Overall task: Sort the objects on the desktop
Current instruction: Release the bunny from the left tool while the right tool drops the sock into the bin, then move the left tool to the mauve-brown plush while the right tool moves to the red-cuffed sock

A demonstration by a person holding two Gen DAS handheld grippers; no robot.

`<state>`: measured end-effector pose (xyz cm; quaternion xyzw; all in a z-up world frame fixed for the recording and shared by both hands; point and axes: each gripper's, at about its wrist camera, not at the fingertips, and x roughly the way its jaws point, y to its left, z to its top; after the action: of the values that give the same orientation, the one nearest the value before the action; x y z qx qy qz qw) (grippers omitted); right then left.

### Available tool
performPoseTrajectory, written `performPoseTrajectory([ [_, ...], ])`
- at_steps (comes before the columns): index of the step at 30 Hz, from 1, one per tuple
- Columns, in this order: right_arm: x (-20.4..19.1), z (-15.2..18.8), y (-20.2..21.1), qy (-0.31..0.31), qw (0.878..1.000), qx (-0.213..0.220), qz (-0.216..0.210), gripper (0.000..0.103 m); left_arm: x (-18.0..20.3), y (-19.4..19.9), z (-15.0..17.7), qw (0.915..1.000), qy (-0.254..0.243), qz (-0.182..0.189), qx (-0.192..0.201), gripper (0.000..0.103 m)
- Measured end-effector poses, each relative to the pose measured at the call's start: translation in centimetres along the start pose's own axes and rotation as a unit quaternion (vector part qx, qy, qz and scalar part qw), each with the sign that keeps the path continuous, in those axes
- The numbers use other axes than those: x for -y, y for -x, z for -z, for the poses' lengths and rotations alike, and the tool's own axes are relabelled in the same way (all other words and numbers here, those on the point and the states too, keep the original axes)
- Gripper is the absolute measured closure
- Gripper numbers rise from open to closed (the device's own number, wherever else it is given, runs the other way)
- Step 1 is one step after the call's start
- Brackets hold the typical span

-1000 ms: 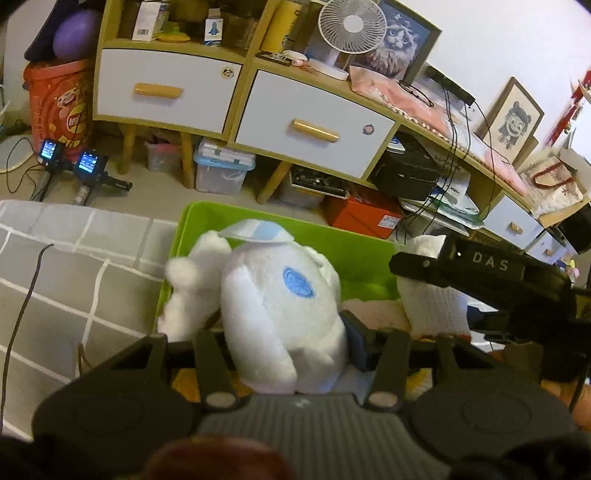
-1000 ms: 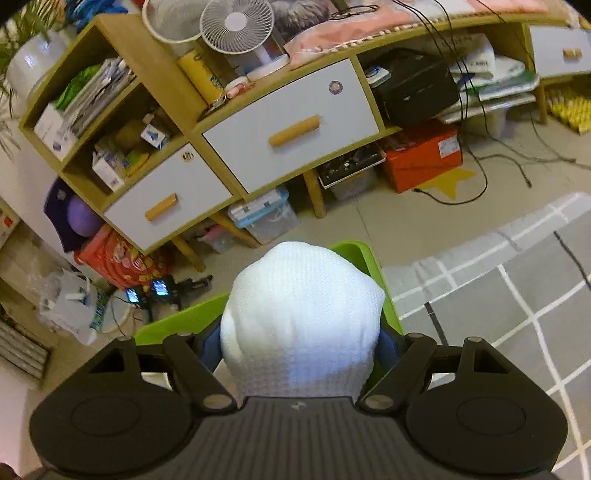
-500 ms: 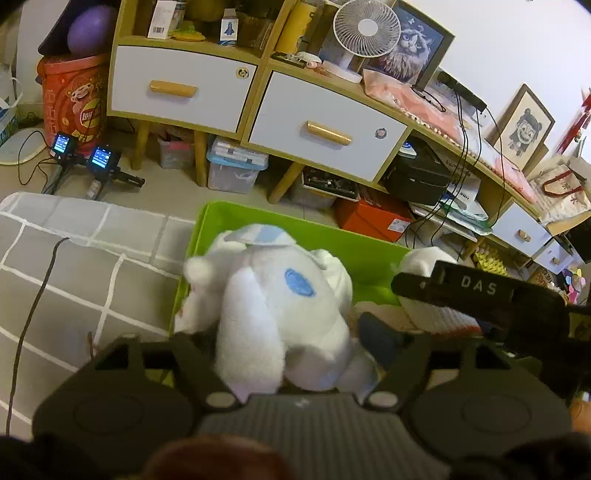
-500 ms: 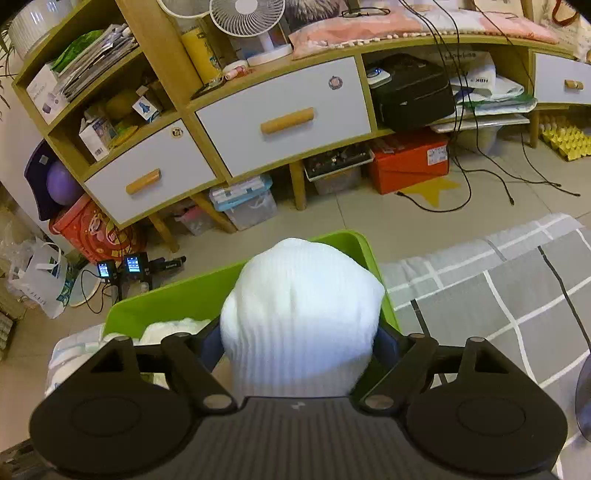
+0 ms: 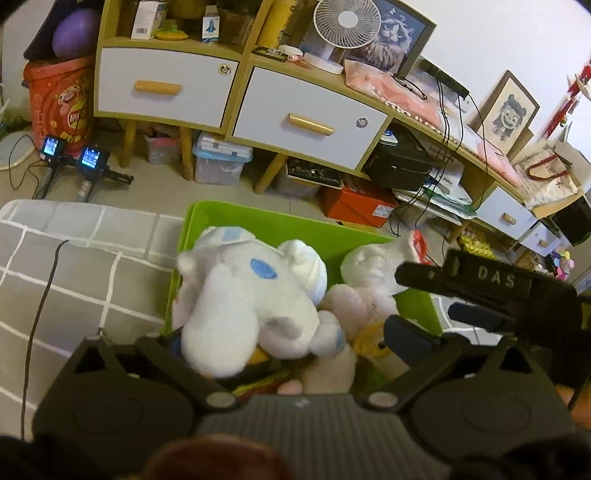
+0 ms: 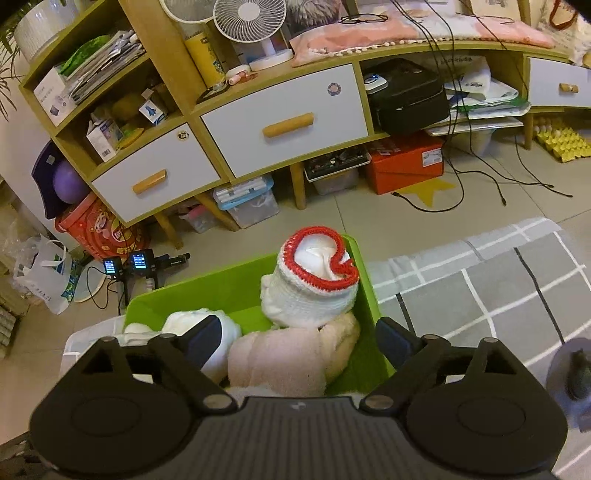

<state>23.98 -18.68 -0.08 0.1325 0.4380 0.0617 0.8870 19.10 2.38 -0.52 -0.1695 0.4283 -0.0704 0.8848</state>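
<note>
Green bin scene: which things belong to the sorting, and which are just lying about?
Job: green bin, white plush, knitted hat, pink plush, both open claws.
Lying about: desk fan, orange box, purple ball.

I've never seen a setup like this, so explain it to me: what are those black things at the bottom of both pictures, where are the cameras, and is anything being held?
No robot here: a person holds a two-finger gripper in each hand, and each gripper carries a wide-angle camera looking out along its fingers. The black shape at the bottom of each picture is that gripper's own body. One picture comes from the left gripper, the other from the right gripper. Both hang over a green bin of soft toys on the floor. Both are open and hold nothing. A white plush lies between the left fingers; a white knitted hat with red trim lies in the bin.
</note>
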Motion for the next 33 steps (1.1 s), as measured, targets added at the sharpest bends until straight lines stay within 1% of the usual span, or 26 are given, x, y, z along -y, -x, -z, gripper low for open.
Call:
performPoseTrajectory([
  [4,-0.5,0.4,1.5,0.010,1.000,-0.010,0.010,0.011,-0.5,1.7,-0.2,0.9999,0.015,-0.003,0.000,0.001],
  [10,-1.2,0.8,4.8,0.018,1.000,-0.015,0.013,0.011,-0.5,4.3,0.0,0.9998,0.015,-0.014,-0.008,0.001],
  [13,-1.4,1.1,6.5,0.018,1.000,-0.015,0.018,0.010,-0.5,5.6,0.4,0.9996,0.022,-0.012,-0.012,0.001],
  [23,-2.0,3.8,11.4,0.031,0.999,-0.019,0.026,0.009,-0.5,9.6,2.7,0.9988,0.040,-0.018,-0.020,0.001],
  [28,-1.9,5.6,12.4,0.038,0.998,-0.034,0.031,0.008,-1.0,10.7,4.5,0.9983,0.043,-0.027,-0.028,0.001],
  [33,-2.0,8.0,12.5,0.052,0.996,-0.055,0.039,0.008,-1.4,10.7,6.7,0.9971,0.031,-0.050,-0.047,0.001],
])
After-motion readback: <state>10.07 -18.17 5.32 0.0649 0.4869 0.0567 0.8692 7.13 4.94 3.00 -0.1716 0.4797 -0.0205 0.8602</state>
